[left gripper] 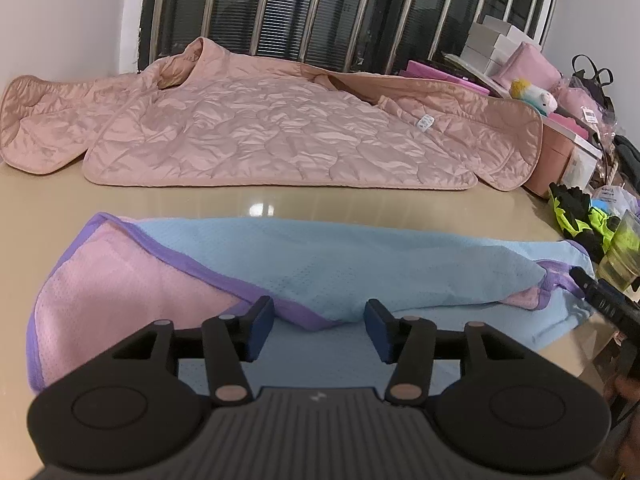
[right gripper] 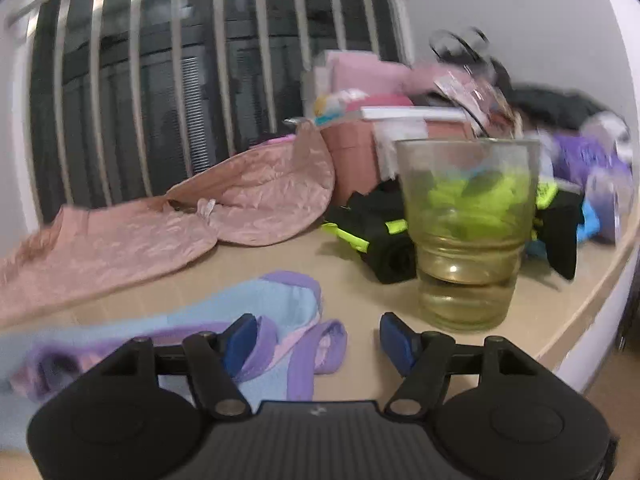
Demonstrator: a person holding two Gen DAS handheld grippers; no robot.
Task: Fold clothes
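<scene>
A beige table (left gripper: pixel 168 200) is seen from two hand-held grippers; a light blue mesh garment (left gripper: pixel 360 256) with purple trim and a pink lining is spread across its near edge, lying partly doubled over, with a long fold of blue cloth turned across the pink panel on the left. The left gripper (left gripper: pixel 320 330) is held low over the near hem with its blue-padded jaws parted and nothing between them; the right gripper (right gripper: pixel 318 346) is likewise spread apart and empty, just above the garment's purple straps at the right end. Beyond, a pink quilted jacket (left gripper: pixel 260 136) is laid out flat and wide with sleeves extended, no fold being visible in it; a glass tumbler (right gripper: pixel 466 232) stands near the right gripper, beside black and neon-yellow clothing (right gripper: pixel 384 240). The blue garment is judged to be partway folded, one lengthwise turn being apparent but no compact bundle formed; further folds of it, and the whole of the jacket, appear to remain. The right view is blurred, so finer detail cannot be told.
</scene>
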